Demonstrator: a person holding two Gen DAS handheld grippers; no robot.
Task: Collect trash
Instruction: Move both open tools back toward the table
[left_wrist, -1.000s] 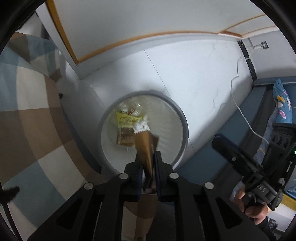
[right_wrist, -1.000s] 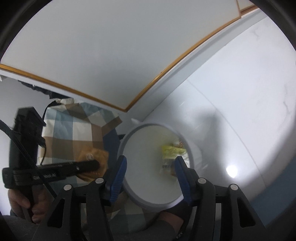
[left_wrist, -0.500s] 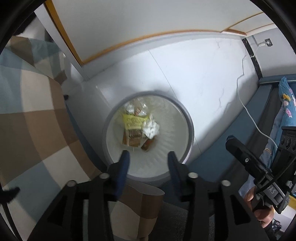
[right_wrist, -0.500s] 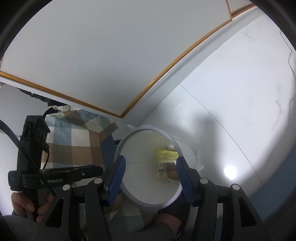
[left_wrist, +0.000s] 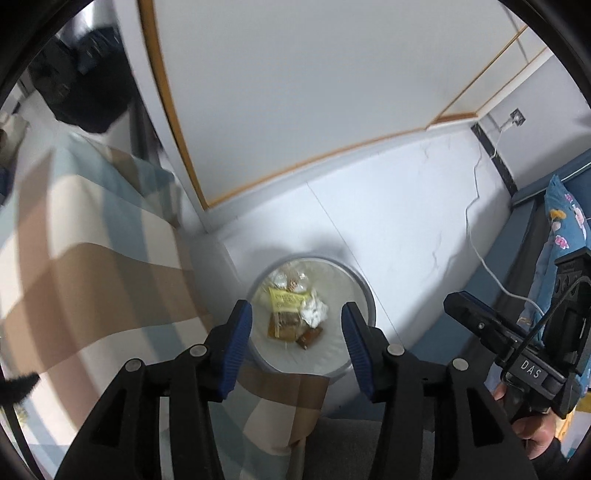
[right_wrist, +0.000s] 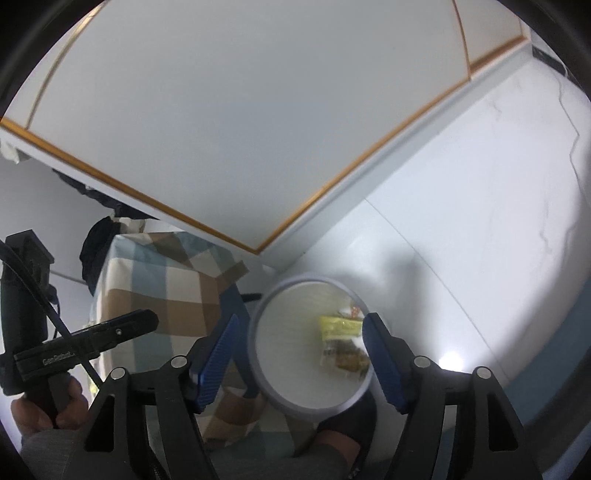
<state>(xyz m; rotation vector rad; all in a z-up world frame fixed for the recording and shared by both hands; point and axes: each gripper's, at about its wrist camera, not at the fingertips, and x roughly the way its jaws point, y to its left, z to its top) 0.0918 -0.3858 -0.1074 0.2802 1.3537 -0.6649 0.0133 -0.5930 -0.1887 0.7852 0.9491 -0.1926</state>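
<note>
Jaws on both the left gripper (left_wrist: 296, 345) and the right gripper (right_wrist: 301, 360) are spreading apart with nothing between them. Below and beyond the left jaws sits the round bin (left_wrist: 364, 295) on the floor, holding a yellow wrapper (left_wrist: 286, 298), a crumpled tissue (left_wrist: 314, 314) and brown wrappers (left_wrist: 284, 326). Left of both jaws lies a checked blanket (left_wrist: 92, 266).

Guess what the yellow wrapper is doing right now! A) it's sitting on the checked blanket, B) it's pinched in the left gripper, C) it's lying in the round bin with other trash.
C: the yellow wrapper lies inside the round bin among other trash, and nothing is between the left gripper fingers.
</note>
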